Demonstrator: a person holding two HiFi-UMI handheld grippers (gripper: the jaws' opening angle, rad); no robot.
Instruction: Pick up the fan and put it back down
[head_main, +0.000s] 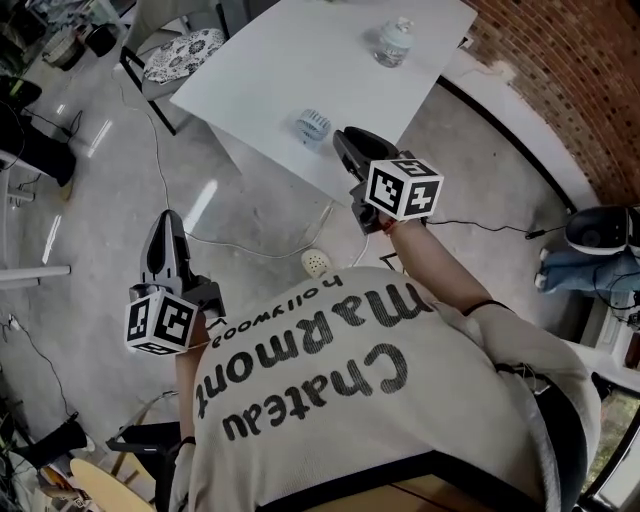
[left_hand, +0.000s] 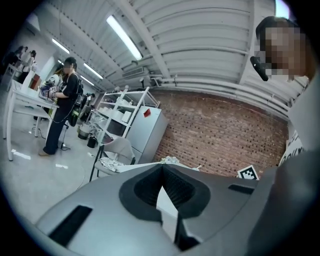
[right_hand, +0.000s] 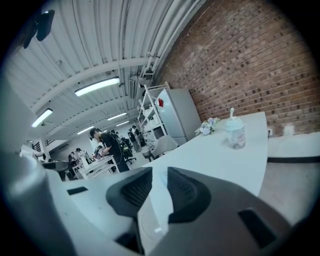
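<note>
Upper middle: white flat table (head_main: 290, 70) smooth, matt. On it, small pale-blue ribbed plastic fan (head_main: 313, 125) and clear glossy plastic bottle (head_main: 393, 42). Left: grey concrete floor (head_main: 110, 190) polished, reflective. Upper right: red brick wall (head_main: 570, 90) rough. Person's right claw (right_hand: 159, 172): matt grey plastic, ribbed black pads (right_hand: 131, 192).

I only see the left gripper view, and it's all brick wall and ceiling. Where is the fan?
Observer: The fan sits on the white table, near the edge facing the person.
Operator: Is the other gripper near it?
Observer: Yes, the right gripper is just beside the fan, jaws slightly apart with nothing between them.
Operator: What else is on the table?
Observer: A bottle, far back from the fan.
</note>
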